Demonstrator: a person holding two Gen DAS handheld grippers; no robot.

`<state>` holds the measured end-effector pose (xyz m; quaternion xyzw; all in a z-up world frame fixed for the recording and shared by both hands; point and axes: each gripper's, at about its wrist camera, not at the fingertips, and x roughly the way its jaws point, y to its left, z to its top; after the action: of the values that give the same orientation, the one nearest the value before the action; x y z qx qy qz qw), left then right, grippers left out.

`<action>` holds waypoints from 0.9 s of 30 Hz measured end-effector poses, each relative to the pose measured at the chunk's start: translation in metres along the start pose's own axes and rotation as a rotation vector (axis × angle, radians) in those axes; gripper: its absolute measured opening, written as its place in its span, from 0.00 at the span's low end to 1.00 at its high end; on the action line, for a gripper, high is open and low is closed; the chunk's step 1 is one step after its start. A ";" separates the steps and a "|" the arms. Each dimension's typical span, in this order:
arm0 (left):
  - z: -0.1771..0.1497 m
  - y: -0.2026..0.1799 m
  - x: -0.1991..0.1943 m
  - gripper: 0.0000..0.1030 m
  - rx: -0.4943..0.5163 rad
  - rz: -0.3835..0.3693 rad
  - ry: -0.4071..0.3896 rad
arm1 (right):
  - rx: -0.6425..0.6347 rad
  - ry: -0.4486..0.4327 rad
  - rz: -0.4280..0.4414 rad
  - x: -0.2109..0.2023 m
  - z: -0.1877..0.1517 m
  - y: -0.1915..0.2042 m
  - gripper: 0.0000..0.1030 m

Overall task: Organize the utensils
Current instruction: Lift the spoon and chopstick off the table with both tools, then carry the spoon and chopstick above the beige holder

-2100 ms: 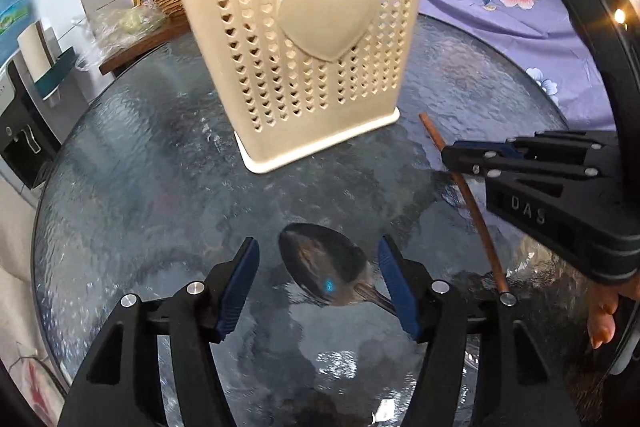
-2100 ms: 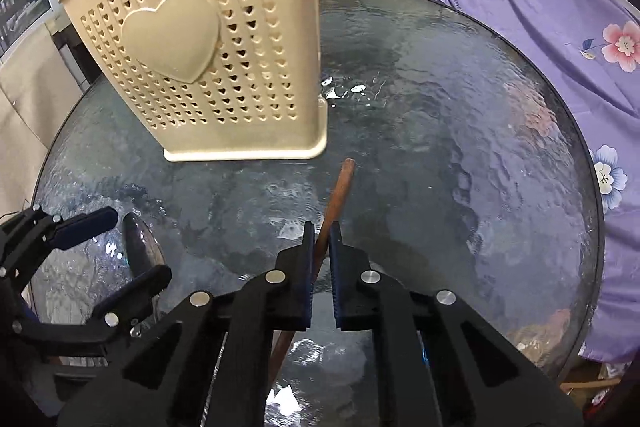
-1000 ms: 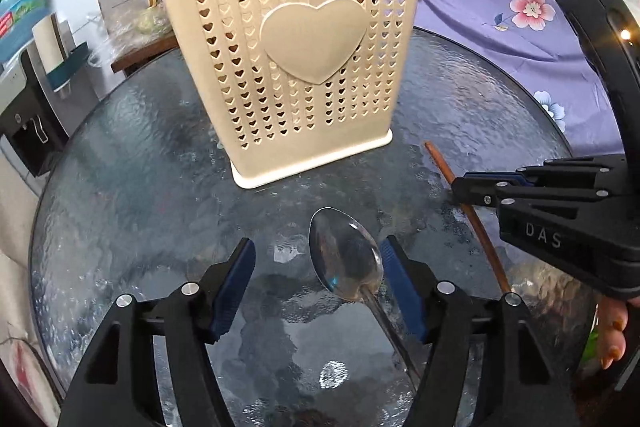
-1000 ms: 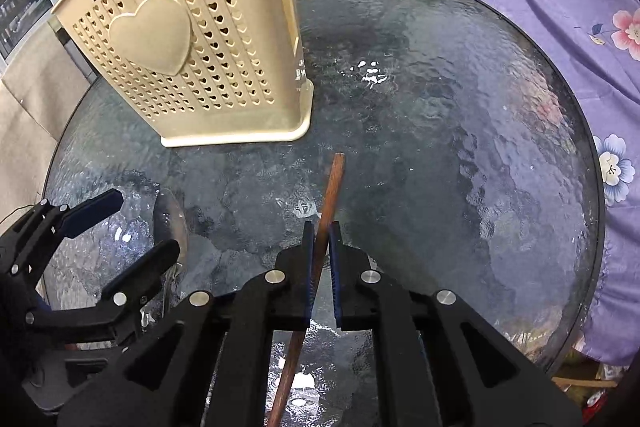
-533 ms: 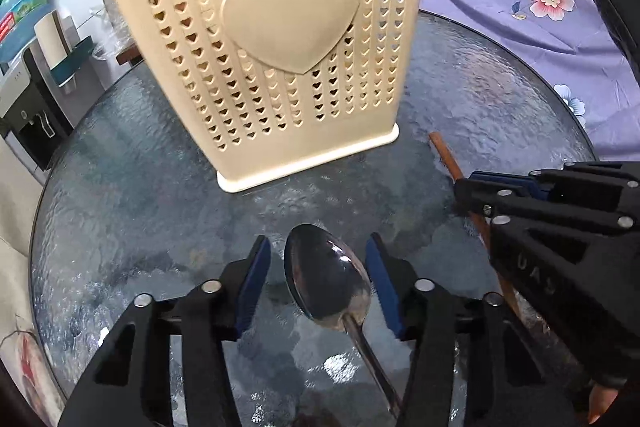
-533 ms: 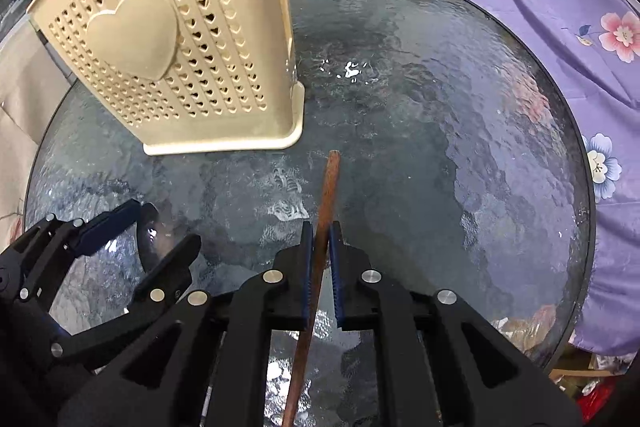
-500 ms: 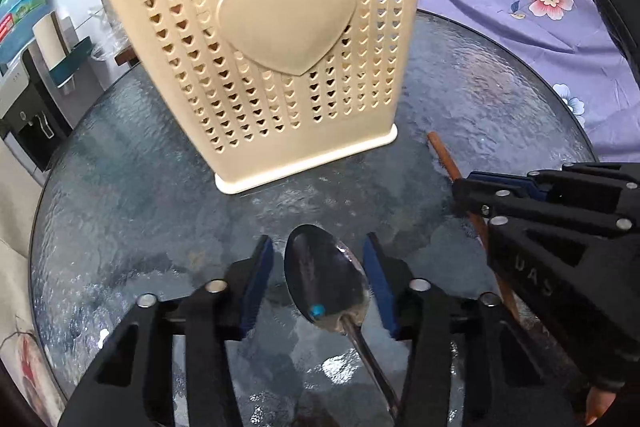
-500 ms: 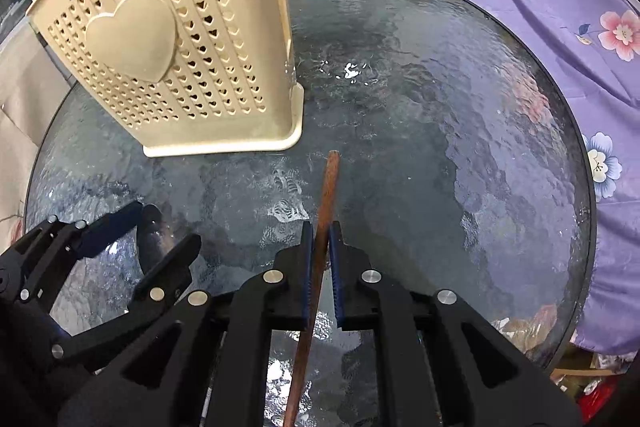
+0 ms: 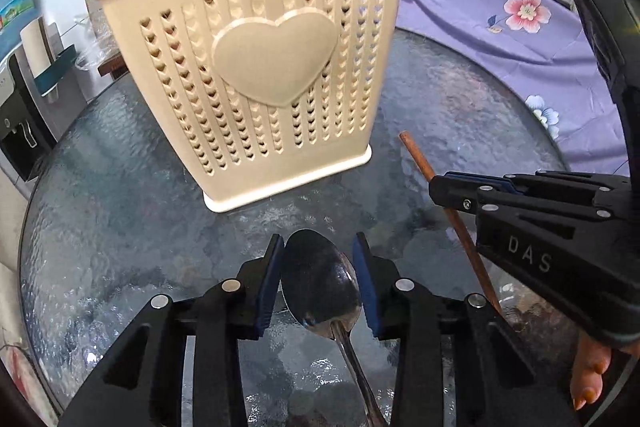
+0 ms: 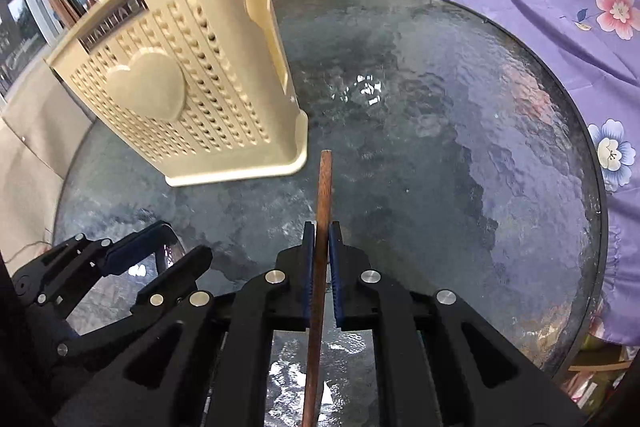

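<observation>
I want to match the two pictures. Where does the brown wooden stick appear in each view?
Left wrist view: the wooden stick runs diagonally at the right, passing through the right gripper.
Right wrist view: the wooden stick stands almost vertical at bottom centre, clamped between the blue fingers.
Shared landmark: the cream utensil holder with a heart; the stick's tip lies just right of its base.
</observation>
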<state>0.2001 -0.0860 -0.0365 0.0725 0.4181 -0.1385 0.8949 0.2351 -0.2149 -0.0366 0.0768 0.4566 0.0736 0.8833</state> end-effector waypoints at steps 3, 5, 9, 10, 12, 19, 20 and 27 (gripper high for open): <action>0.001 0.005 -0.010 0.33 -0.003 -0.017 -0.029 | 0.001 -0.032 0.022 -0.010 0.002 -0.001 0.08; 0.001 0.007 -0.017 0.33 -0.001 -0.040 -0.054 | 0.009 -0.055 0.043 -0.016 0.003 -0.001 0.07; 0.000 0.011 -0.032 0.31 -0.001 -0.073 -0.101 | 0.017 -0.125 0.097 -0.036 0.005 -0.002 0.07; 0.000 0.012 -0.037 0.31 -0.001 -0.079 -0.112 | 0.014 -0.146 0.108 -0.042 0.006 -0.001 0.07; 0.000 0.014 -0.048 0.31 0.003 -0.091 -0.136 | 0.007 -0.181 0.123 -0.052 0.006 0.002 0.07; 0.002 0.018 -0.073 0.31 0.004 -0.110 -0.203 | -0.009 -0.269 0.157 -0.080 0.007 0.007 0.07; 0.001 0.018 -0.076 0.31 0.006 -0.115 -0.210 | -0.016 -0.277 0.158 -0.083 0.005 0.009 0.07; 0.003 0.016 -0.081 0.31 0.004 -0.130 -0.236 | -0.060 -0.340 0.155 -0.100 0.002 0.018 0.07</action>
<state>0.1576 -0.0562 0.0280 0.0302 0.3132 -0.2045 0.9269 0.1789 -0.2176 0.0479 0.0968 0.2913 0.1408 0.9412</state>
